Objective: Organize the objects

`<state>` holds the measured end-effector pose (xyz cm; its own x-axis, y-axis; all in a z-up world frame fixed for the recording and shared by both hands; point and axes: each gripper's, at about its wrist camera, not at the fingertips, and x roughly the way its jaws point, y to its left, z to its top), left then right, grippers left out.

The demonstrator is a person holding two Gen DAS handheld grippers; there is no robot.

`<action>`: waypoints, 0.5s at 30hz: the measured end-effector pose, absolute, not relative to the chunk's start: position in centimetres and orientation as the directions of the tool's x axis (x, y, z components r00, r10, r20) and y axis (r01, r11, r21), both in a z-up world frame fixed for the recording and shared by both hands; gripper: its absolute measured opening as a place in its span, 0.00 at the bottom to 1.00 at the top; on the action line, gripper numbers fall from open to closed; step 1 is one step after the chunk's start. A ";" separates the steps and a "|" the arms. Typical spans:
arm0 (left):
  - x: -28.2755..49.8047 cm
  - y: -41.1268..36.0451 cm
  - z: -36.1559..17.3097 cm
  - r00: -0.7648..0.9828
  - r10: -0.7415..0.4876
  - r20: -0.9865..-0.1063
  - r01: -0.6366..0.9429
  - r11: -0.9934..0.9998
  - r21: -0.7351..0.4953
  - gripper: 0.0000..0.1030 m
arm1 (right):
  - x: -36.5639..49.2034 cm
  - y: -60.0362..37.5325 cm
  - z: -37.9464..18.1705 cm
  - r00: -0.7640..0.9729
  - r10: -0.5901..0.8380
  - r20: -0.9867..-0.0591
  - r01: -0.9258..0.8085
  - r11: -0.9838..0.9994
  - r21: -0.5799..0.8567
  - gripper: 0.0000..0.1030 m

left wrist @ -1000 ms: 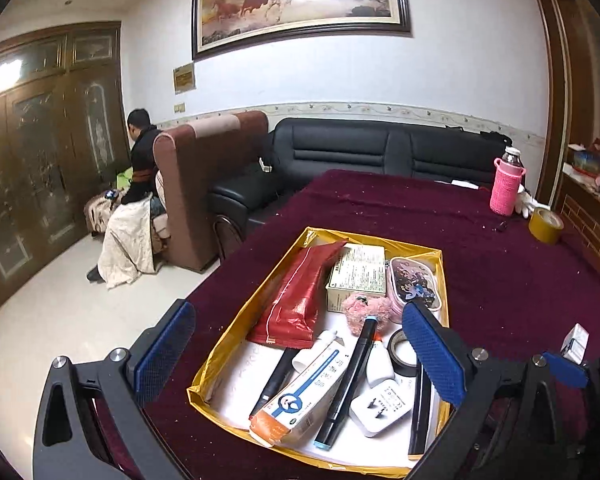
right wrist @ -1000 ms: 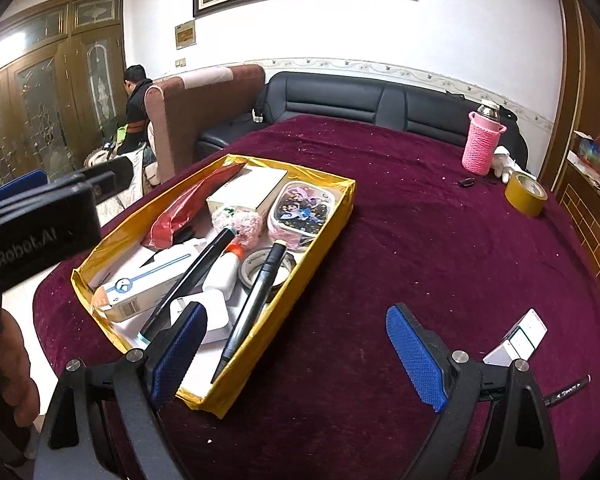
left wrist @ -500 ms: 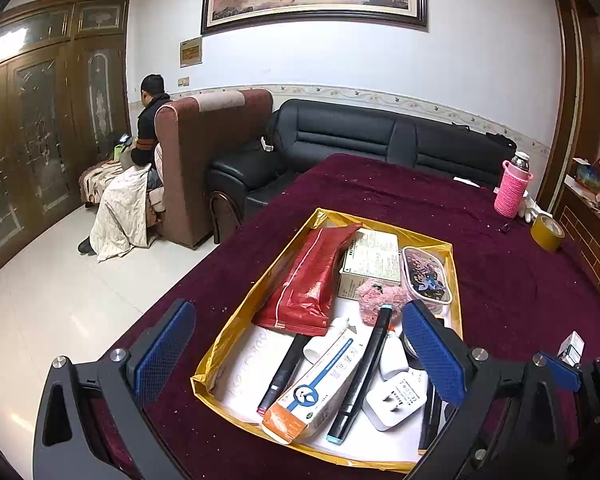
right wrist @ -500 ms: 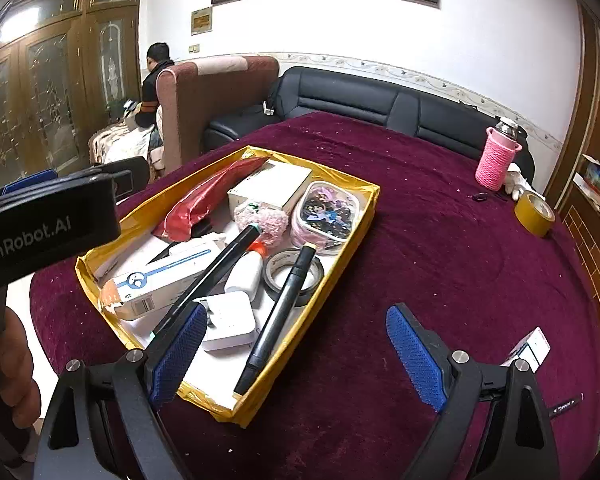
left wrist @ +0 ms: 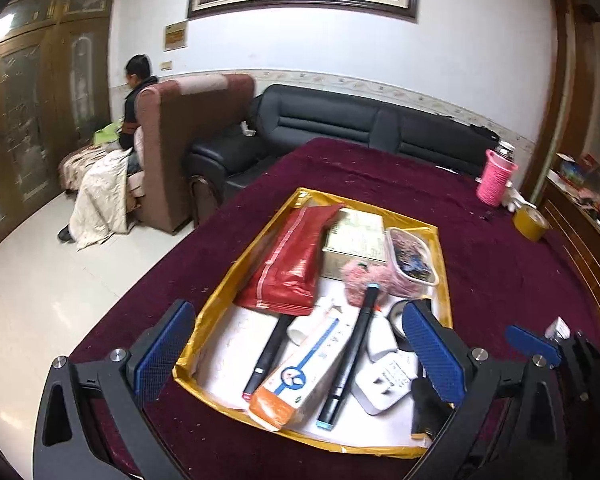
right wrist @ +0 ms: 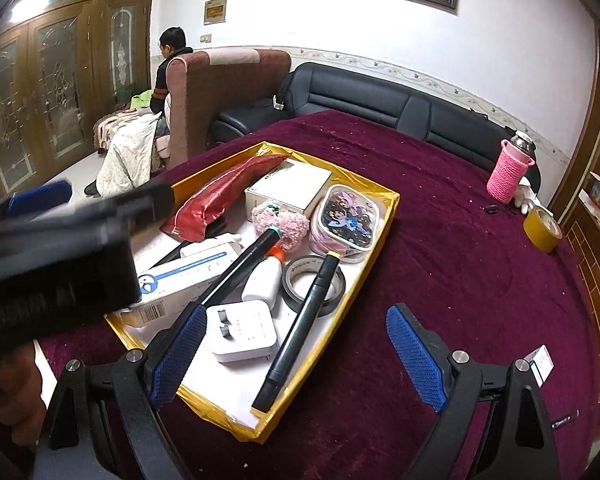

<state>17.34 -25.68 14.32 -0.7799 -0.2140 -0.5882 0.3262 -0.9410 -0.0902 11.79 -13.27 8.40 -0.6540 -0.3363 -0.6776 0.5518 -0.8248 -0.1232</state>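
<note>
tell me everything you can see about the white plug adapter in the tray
The adapter is a white, rounded, squarish block that looks like glossy plastic, with two dark metal prongs on its upper face and small printed text beside them. It lies flat on the white floor of the gold-edged tray, near the tray's front end. A white bottle sits just behind it, and black markers lie on either side: one to its left, another to its right. No fingers touch it.

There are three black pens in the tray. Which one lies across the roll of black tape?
The pen with the pale yellow cap, nearest the tray's right edge; the other two lie farther left, clear of the tape roll.
</note>
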 end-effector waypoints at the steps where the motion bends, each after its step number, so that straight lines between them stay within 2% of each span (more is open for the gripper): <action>1: 17.2 -25.6 14.3 -0.779 -0.205 -0.593 0.318 -0.944 -0.091 1.00 | 11.8 -13.5 8.4 -0.653 -0.335 -0.679 0.553 -0.824 -0.125 0.92; 15: 17.0 -29.1 14.1 -0.760 -0.230 -0.607 0.391 -0.909 -0.145 1.00 | 11.5 -16.1 8.1 -0.648 -0.318 -0.692 0.568 -0.807 -0.161 0.92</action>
<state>17.04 -29.13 14.10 -0.7605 -0.2296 -0.6074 0.3905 -0.9090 -0.1453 11.50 -16.07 8.09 -0.6478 -0.3180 -0.6922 0.5682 -0.8070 -0.1610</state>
